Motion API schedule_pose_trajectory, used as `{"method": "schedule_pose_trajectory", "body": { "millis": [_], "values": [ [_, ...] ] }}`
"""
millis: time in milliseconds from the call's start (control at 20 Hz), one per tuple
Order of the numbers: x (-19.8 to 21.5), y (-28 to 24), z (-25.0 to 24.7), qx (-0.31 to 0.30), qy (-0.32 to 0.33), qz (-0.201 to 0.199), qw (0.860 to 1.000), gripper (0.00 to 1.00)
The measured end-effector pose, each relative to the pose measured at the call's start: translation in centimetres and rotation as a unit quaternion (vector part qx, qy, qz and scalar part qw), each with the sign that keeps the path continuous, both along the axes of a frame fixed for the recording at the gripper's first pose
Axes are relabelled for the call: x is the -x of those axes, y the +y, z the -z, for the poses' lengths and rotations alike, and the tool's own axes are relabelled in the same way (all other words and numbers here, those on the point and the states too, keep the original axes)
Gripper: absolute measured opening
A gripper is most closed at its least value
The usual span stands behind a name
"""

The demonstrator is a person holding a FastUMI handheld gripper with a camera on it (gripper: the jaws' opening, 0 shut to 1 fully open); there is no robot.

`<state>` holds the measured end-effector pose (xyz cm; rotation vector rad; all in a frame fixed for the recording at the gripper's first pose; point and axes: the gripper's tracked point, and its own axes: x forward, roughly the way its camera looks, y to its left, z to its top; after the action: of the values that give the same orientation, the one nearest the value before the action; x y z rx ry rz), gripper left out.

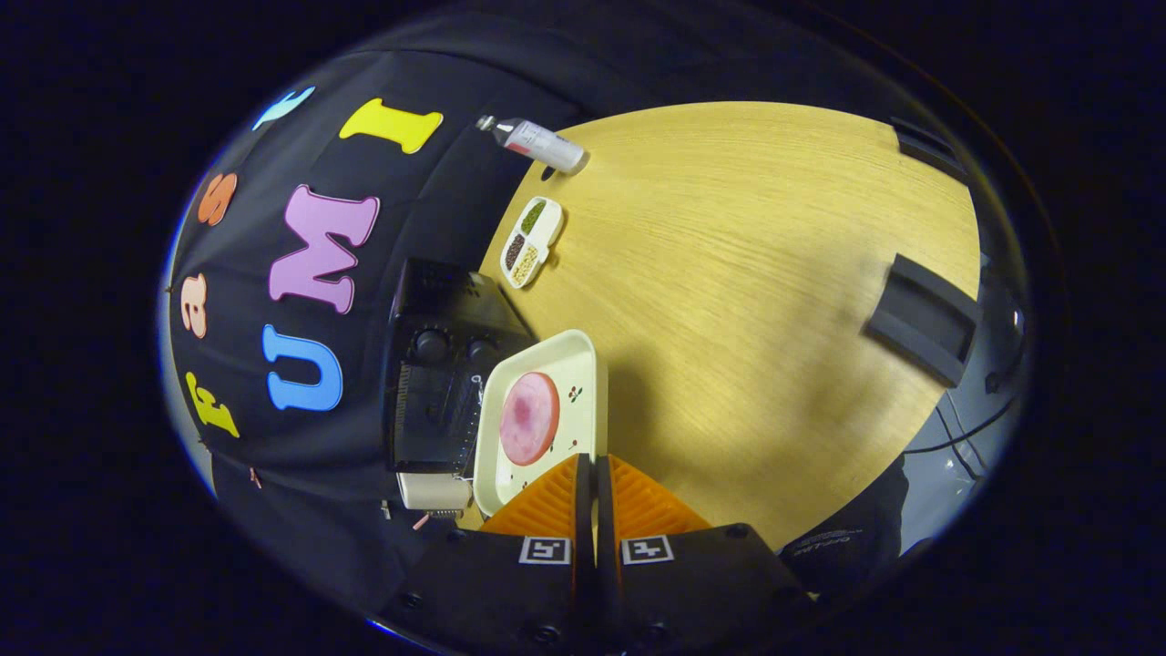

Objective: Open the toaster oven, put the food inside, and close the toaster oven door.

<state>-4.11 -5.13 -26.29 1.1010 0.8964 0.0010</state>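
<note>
My gripper (588,460) is shut on the near rim of a cream tray (578,364), which carries a round pink slice of food (529,417). The tray hangs above the table and casts a shadow beside it. Just beyond and to one side of the tray stands the black toaster oven (437,301), with two knobs (430,346) and a glass front (428,419). The tray's far edge overlaps the oven's front. Whether the door is open I cannot tell from here.
On the wooden table (747,246) beyond the oven lie a small white dish of several kinds of beans (531,241) and a bottle on its side (537,143). A black holder (925,319) sits at the table's far side. A cream object (435,492) lies beside the oven.
</note>
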Motion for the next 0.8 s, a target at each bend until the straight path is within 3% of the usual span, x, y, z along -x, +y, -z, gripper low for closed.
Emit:
{"method": "schedule_pose_trajectory", "body": {
  "millis": [500, 800],
  "values": [
    [-5.2, 11.5, -2.9, -0.031, -0.048, -0.053, 0.997, 0.06],
    [-9.6, 17.3, -2.0, -0.041, -0.057, -0.056, 0.996, 0.06]
  ]
}}
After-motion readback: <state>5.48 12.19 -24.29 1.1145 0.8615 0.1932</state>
